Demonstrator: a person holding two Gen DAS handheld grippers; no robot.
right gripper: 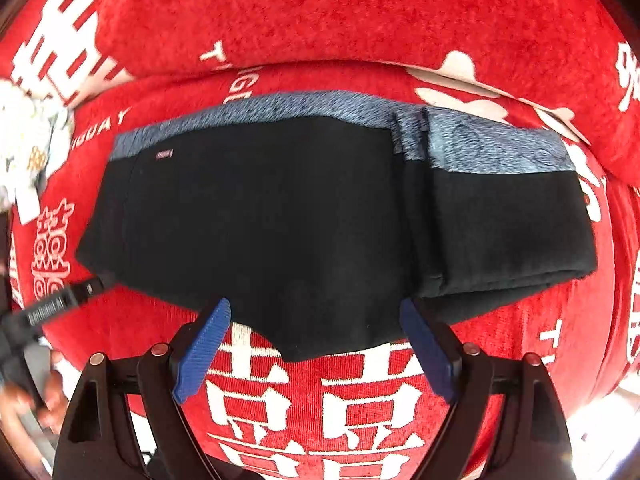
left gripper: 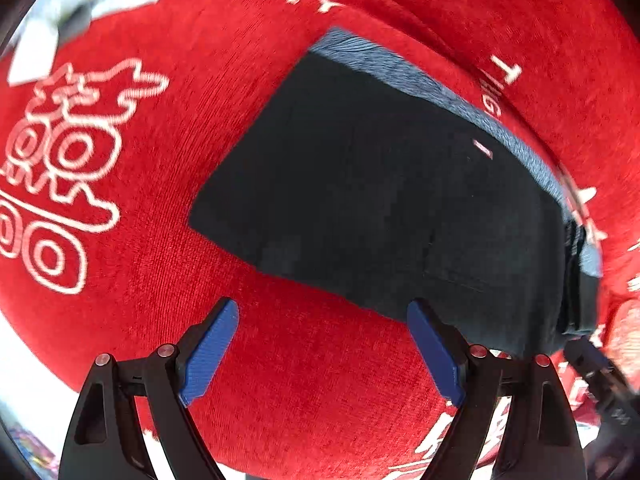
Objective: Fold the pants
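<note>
I see both the left gripper (left gripper: 324, 344) and right gripper (right gripper: 316, 344) gaping empty just beside the folded pants (right gripper: 304, 216) on the red blanket (right gripper: 320, 12).

We seem to be in a home: a plush red blanket (right gripper: 320, 20) with white double-happiness characters (right gripper: 316, 396) and lettering covers a soft, cushioned surface.

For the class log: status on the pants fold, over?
Left gripper and right gripper open, empty. Pants folded on the red cloth. Nothing in the way.
</note>
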